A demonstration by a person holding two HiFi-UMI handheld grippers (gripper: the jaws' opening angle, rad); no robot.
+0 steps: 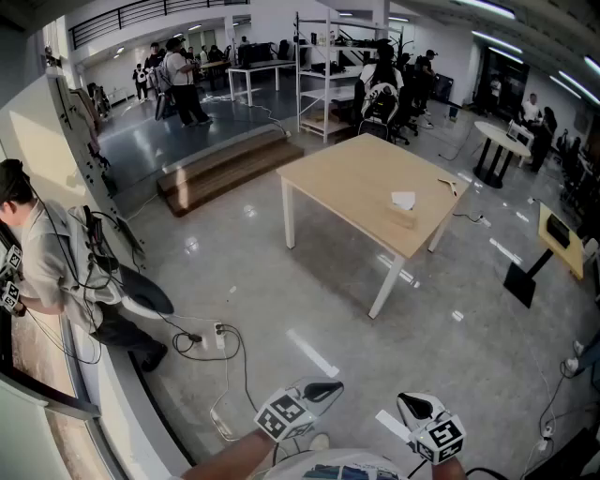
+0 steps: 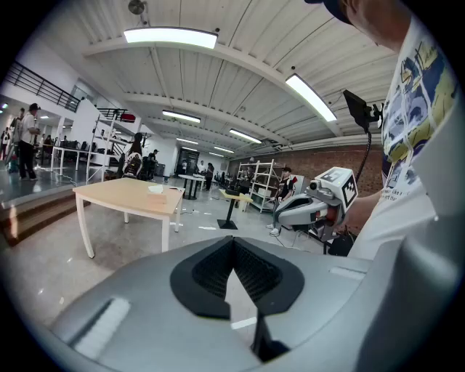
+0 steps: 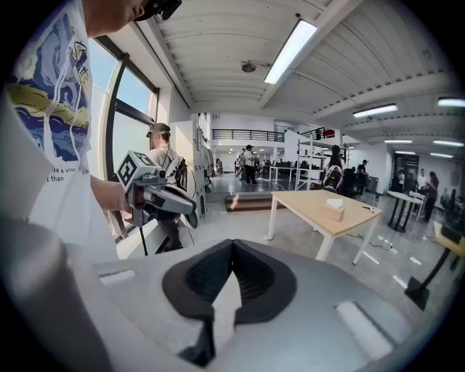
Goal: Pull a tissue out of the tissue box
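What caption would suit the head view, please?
Left tongs and right tongs, both shut, held low in the foreground; the tissue box sits on the distant wooden table.

A large, open workshop hall with a glossy grey floor (image 1: 281, 300) that mirrors the ceiling lights. Near the middle stands a light wooden table (image 1: 347, 183) on white legs. Behind it, a low wooden step platform (image 1: 230, 164) leads up to a darker raised floor, with a white metal shelving unit (image 1: 323, 70) and a white bench table (image 1: 258, 67) beyond. A round pedestal table (image 1: 502, 139) stands to the right. A black railing (image 1: 159, 14) runs along an upper gallery. Long strip lights (image 2: 171, 35) hang from the white ribbed ceiling (image 3: 218, 51). One far wall is red brick (image 2: 320, 156); tall windows (image 3: 134, 94) line the opposite side. A power strip (image 1: 214, 336) and cables (image 1: 239, 366) lie on the floor near the windowed wall.
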